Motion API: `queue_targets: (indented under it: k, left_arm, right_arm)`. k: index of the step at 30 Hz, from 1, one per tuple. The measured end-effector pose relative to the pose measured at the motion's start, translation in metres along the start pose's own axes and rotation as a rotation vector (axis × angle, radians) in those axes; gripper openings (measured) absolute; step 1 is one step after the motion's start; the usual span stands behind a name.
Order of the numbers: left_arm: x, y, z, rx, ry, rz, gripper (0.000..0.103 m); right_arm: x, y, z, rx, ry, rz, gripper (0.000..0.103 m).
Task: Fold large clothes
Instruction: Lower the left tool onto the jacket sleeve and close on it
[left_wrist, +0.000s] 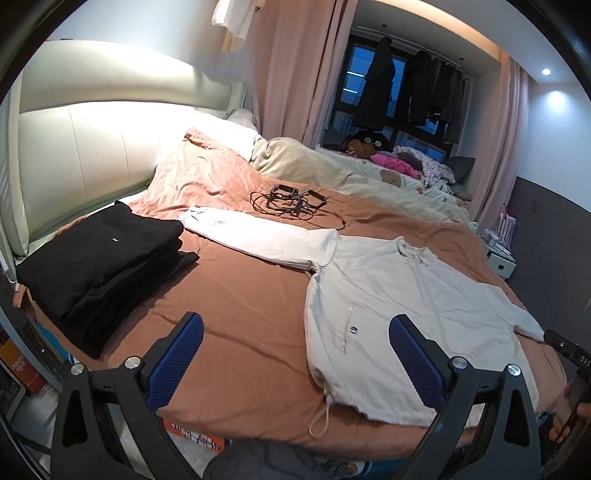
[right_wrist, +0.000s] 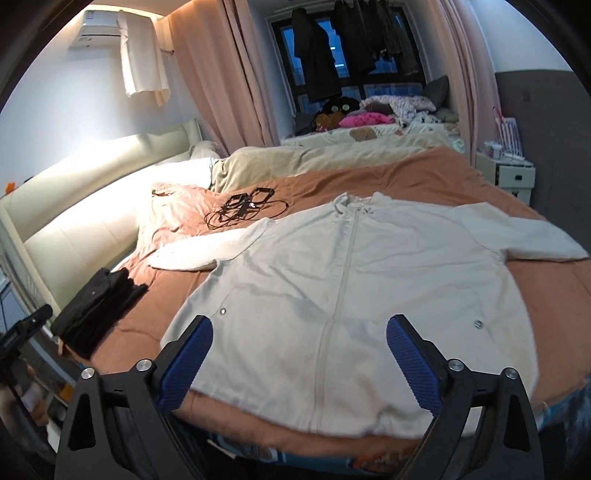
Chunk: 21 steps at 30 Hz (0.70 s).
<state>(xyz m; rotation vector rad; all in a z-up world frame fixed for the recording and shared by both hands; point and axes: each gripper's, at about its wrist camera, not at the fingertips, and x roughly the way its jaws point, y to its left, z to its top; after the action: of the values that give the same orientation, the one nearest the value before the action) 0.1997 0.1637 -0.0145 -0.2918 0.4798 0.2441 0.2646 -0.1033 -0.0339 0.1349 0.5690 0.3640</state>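
both grippers are seen nearest the lenses, each with its blue pads spread wide and nothing between them: the left gripper (left_wrist: 295, 354) is held over the near edge of the bed beside the jacket's left flank, and the right gripper (right_wrist: 299, 354) is held over the jacket's lower front, above the hem. no cloth is pinched by either one; both are released.

the bed (right_wrist: 424, 177), covered in a rust-brown sheet, is used as the folding surface. it takes up most of the room, with a pale padded headboard (left_wrist: 110, 147) along one side and pink curtains (right_wrist: 229, 74) drawn back from a dark window where dark garments are hung.

the pale zip-front jacket (right_wrist: 351, 288) is laid face up and flat near the foot edge, zipped closed, sleeves spread out to either side, presumably so that sleeves and sides can be folded inward in turn. no fold appears to have been made in it yet.

a stack of folded black clothes (left_wrist: 107, 269) is set apart at the corner by the headboard, likely as finished work kept clear of the folding space.

a tangle of black cables and small frames (left_wrist: 291, 203) is left beyond the jacket's collar, not touching it.
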Motion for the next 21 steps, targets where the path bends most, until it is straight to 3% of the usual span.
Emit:
queue_targets:
  k: [4,12,14,21]
  left_arm:
    - [0.043,0.009,0.021,-0.021,0.050,0.014,0.092]
    - [0.118,0.023,0.060,-0.059,0.098,0.065,0.089]
    - [0.143,0.027,0.069,-0.072,0.120,0.074,0.079]
    - [0.230,0.055,0.094,-0.125,0.197,0.118,0.073]
  right_arm:
    - [0.038,0.001,0.021,0.007,0.017,0.018,0.093]
    - [0.115,0.004,0.053,0.034,0.099,0.022,0.083]
    - [0.137,0.007,0.062,0.036,0.127,0.031,0.077]
    - [0.206,0.019,0.085,0.034,0.211,0.046,0.060]
